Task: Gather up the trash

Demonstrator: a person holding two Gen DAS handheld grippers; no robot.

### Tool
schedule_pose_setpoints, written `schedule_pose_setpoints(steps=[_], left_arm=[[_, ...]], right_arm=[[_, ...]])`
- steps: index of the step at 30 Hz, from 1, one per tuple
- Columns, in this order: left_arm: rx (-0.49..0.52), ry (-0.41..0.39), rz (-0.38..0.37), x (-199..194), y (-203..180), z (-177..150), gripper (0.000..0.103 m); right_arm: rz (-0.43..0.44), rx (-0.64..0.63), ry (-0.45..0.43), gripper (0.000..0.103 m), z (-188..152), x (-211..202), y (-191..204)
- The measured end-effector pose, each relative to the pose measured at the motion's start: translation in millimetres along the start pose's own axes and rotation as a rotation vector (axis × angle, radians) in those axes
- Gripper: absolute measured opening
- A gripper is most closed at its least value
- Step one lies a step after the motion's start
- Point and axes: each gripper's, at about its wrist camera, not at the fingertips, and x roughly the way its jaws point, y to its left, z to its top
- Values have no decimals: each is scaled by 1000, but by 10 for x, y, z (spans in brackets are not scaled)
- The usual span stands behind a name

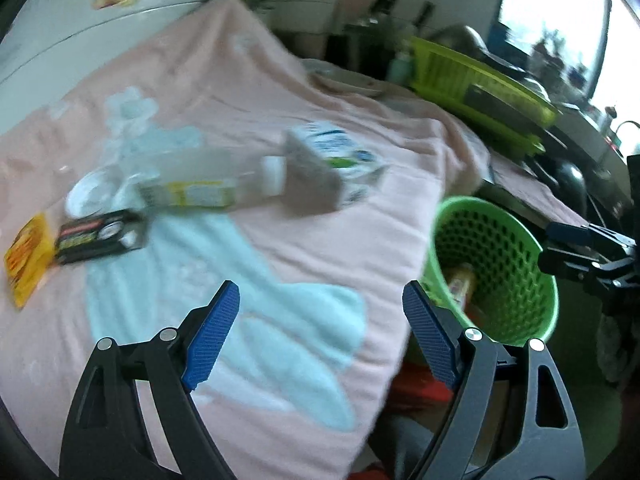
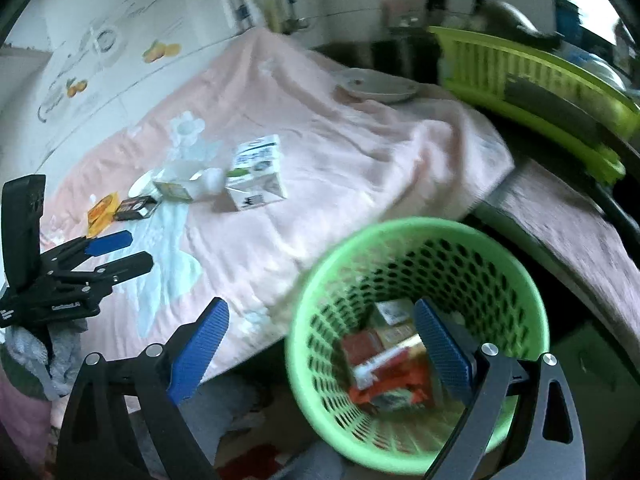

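Beyond the spread fingers (image 1: 224, 336) — carton (image 1: 332, 168), bottle (image 1: 200, 188).

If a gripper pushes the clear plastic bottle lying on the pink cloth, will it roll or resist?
The plastic bottle lies on its side, so it probably rolls easily. It looks empty, hence likely light. The soft pink cloth may slow it.

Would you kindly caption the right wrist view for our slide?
Open right claw above green basket of discarded packets, with carton and bottle on the pink cloth.
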Motion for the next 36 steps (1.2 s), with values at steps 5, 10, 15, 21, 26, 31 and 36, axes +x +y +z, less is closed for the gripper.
schedule_pose_setpoints(steps=[5,10,15,21,26,31,36], left_arm=[[-66,-5,42,-110,326,-40,81],[-114,-1,69,-156,571,-102,81],[-146,10,77,-152,742,-151,80],[-166,17,78,-124,885,-171,80],[-182,28,83,-76,981,-173,80],[-199,39,88,-43,1048,-159,80],[-207,42,96,-19,1076,-97,80]], right_arm=[[46,-34,21,90,301,247,217],[70,-67,39,90,641,517,398],[58,-107,56,90,932,795,557],[39,-120,86,90,1156,1125,620],[32,-135,112,90,1309,1405,645],[22,-148,149,88,1417,1684,653],[8,-157,180,87,1515,1897,646]])
